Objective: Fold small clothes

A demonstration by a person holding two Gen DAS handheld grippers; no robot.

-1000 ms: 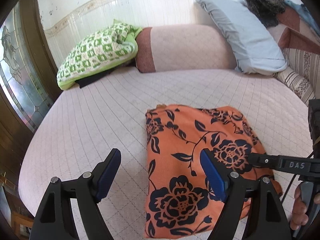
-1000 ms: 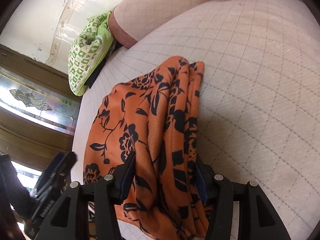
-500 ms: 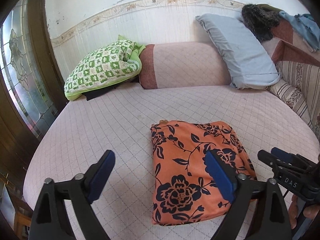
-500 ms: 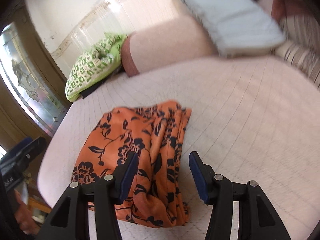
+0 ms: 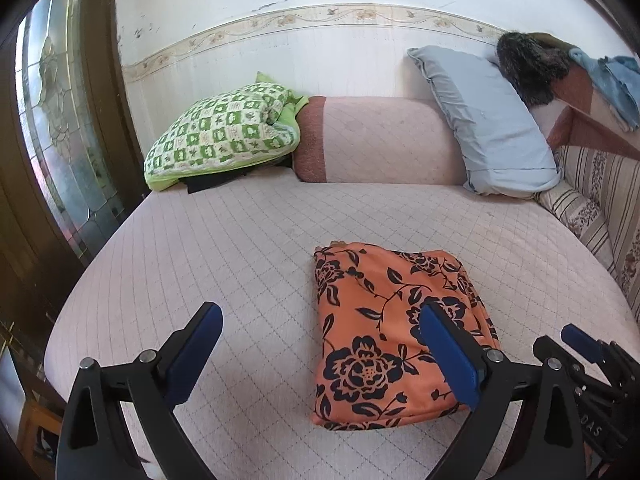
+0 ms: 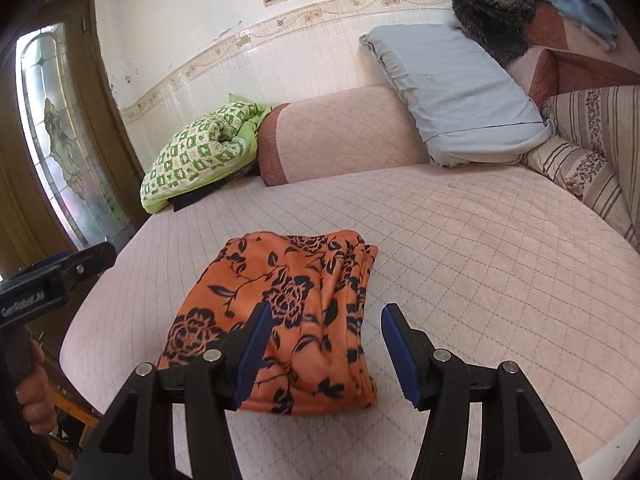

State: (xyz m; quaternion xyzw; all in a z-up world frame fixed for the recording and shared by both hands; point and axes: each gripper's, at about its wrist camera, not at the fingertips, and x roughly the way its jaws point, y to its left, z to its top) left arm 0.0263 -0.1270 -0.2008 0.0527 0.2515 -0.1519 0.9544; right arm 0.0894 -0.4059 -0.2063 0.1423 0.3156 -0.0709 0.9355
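Orange floral garment (image 5: 384,332), layered edge rightward

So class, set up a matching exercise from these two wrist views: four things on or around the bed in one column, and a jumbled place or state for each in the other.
Things:
1. orange floral garment
2. green checked quilt
3. blue pillow
4. left gripper

Places or states:
A. leaning on the striped cushions
B. open, holding nothing
C. folded, lying on the bed
D. bundled by the glass door

Pairs: 1-C, 2-D, 3-A, 4-B
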